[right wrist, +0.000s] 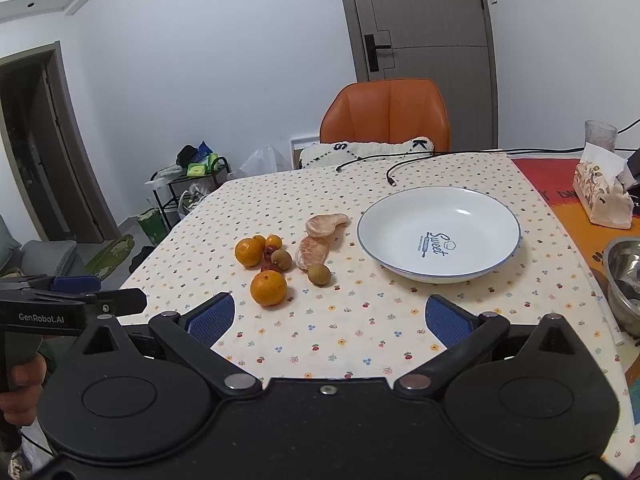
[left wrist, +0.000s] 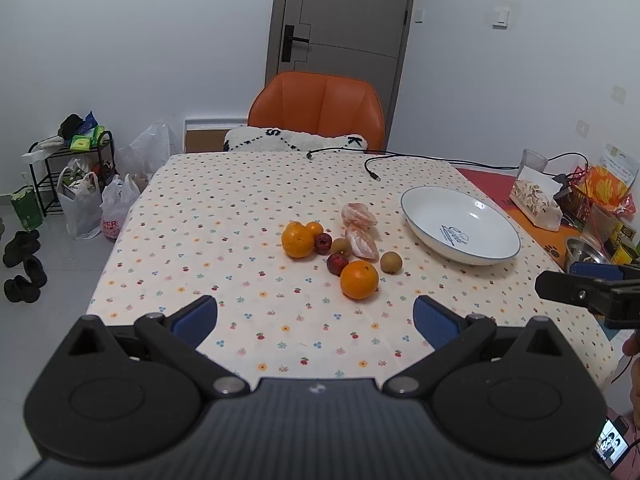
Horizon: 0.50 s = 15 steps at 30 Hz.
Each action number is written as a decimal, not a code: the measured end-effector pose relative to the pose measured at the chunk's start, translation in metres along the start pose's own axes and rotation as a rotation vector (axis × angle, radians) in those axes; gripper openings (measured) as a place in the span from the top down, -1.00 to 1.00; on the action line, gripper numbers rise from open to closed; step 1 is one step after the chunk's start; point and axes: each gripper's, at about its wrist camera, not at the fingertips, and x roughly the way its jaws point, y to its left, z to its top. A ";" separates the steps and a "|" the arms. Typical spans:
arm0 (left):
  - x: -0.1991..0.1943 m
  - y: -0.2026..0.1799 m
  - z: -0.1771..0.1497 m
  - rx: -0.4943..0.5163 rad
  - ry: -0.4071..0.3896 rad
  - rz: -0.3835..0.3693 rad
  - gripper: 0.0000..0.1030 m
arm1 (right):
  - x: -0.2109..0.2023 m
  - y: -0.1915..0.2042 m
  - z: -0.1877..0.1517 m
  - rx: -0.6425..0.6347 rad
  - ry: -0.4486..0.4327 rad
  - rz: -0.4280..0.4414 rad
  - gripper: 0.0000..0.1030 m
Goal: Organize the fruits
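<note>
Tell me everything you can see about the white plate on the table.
The round white plate with a thin blue rim looks like glazed ceramic, shallow and dished. Blue script reading "Sweet" with a small drawing sits in its centre. It holds nothing. It rests upright on the floral-dotted tablecloth, right of the cluster of fruits and apart from them; the peeled orange segments lie nearest. Nothing else touches it.

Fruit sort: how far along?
Nothing looks done: the white blue-rimmed plate holds no fruit. Nothing in hand: left gripper and right gripper are both open. Left to do: every fruit, from the nearest whole orange to the peeled citrus pieces, lies on the dotted tablecloth.
</note>
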 end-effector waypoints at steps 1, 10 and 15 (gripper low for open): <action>0.000 0.000 0.000 0.001 0.001 0.001 -1.00 | 0.000 0.000 0.000 -0.001 0.000 -0.002 -1.00; 0.000 -0.002 0.000 0.007 -0.002 -0.004 -1.00 | 0.001 0.000 -0.001 -0.002 0.004 -0.008 -1.00; 0.000 -0.003 0.001 0.008 -0.001 -0.002 -1.00 | 0.000 0.000 -0.001 -0.006 0.002 -0.015 -1.00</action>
